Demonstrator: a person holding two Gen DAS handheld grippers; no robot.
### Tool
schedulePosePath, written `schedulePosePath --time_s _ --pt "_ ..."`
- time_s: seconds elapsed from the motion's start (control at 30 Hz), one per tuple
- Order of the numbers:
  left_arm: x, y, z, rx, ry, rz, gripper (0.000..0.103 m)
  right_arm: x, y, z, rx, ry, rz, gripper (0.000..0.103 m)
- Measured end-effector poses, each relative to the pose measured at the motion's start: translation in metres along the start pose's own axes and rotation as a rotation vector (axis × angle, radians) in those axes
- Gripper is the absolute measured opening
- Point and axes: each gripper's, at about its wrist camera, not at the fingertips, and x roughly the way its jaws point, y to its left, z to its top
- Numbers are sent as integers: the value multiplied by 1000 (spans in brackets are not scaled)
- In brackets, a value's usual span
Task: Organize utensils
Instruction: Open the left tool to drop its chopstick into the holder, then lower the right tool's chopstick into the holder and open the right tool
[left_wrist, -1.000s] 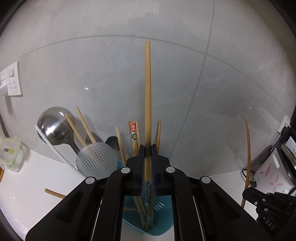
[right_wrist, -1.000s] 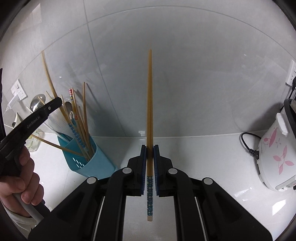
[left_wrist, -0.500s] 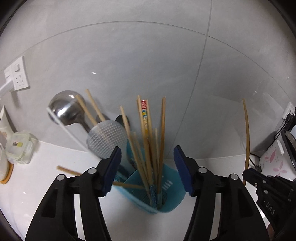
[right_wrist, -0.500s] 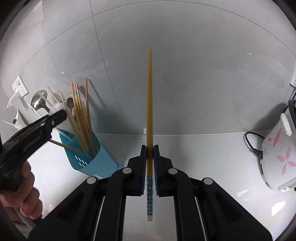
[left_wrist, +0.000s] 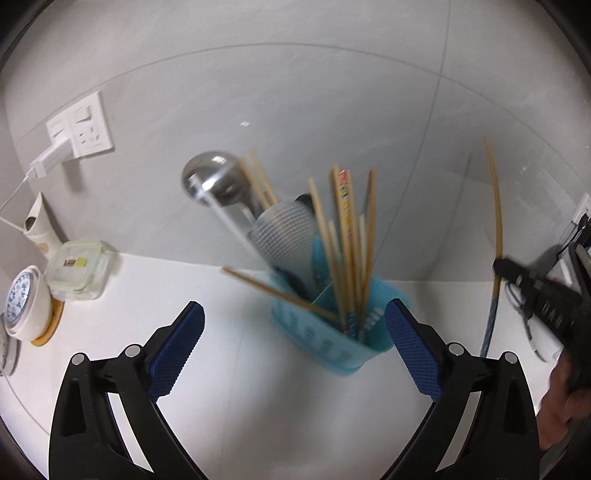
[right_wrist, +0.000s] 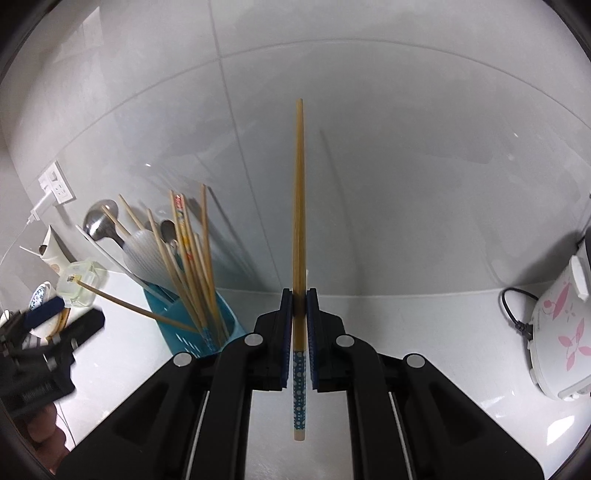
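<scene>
Left gripper (left_wrist: 293, 350) is opening wide — nothing between its jaws — near the blue holder (left_wrist: 332, 332); right gripper (right_wrist: 299, 295) pinches one chopstick (right_wrist: 298, 206) upright.

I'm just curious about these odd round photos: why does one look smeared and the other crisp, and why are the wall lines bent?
Left wrist view: motion blur smears the blue utensil holder and its chopsticks. Right wrist view: sharp, the held chopstick casts a faint shadow on the wall. Both: the fisheye lens bows the tile seams and darkens the corners.
</scene>
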Motion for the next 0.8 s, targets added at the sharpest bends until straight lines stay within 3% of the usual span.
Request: schedulePosePath --time_s 0.8 --pt "13 65 -20 -75 108 93 97 17 75 32 -61 -85 190 7"
